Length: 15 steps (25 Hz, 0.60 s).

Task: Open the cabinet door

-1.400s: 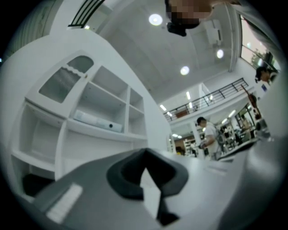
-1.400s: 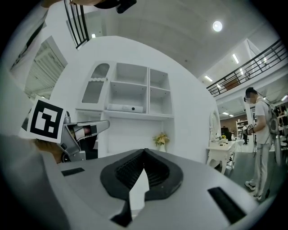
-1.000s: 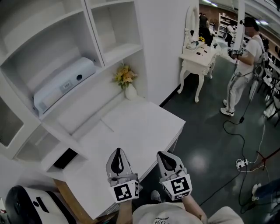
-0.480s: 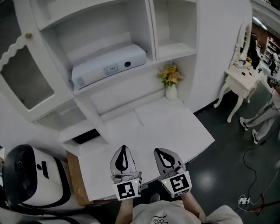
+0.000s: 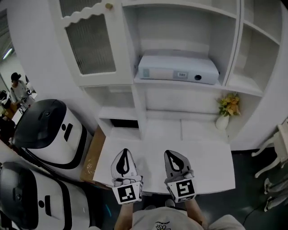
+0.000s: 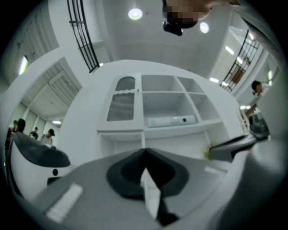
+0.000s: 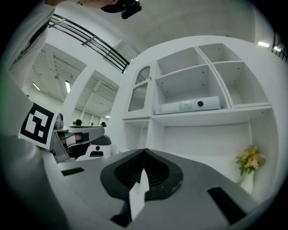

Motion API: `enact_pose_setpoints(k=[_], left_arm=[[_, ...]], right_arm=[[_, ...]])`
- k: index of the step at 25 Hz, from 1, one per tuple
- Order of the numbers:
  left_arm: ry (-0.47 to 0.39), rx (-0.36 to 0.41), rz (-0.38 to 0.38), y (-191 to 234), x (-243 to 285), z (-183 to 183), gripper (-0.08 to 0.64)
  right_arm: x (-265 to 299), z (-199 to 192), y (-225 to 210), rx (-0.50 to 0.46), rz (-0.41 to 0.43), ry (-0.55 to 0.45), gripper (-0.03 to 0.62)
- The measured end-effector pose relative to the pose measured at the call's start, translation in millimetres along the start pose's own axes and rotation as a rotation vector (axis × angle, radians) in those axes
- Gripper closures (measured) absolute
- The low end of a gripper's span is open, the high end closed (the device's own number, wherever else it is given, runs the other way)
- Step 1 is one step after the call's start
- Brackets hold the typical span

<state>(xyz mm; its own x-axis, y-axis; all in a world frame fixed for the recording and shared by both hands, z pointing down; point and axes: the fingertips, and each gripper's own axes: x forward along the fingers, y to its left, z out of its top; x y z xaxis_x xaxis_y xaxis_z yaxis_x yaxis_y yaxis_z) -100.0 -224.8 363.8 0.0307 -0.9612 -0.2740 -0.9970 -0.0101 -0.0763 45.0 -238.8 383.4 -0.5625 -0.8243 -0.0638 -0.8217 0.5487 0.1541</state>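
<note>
cabinet door (image 5: pixel 92 42): glazed, closed, upper left, well apart from both grippers. left gripper (image 5: pixel 125 155), right gripper (image 5: pixel 173 157): jaws pressed together, empty, above white desk (image 5: pixel 211 173).

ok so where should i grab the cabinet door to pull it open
Take the small gold knob on the right edge of the door, next to the open shelves. Come at it straight from the front, jaws either side of it: it is the only part that sticks out of the flat glass-fronted door, and its place suggests hinges on the left.
</note>
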Motion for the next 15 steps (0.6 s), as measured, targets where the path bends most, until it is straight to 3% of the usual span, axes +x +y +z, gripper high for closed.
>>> enact_pose_setpoints(k=[6,15], left_arm=[[0.021,0.019,0.147,17,-16,3,0.554],[0.032,0.039,0.234,19,-29,8,0.554]], right_arm=[[12,0,3,-0.017,0.107,-0.013,0.592],[16,-9,-1,0.023,0.161,-0.007,0.592]])
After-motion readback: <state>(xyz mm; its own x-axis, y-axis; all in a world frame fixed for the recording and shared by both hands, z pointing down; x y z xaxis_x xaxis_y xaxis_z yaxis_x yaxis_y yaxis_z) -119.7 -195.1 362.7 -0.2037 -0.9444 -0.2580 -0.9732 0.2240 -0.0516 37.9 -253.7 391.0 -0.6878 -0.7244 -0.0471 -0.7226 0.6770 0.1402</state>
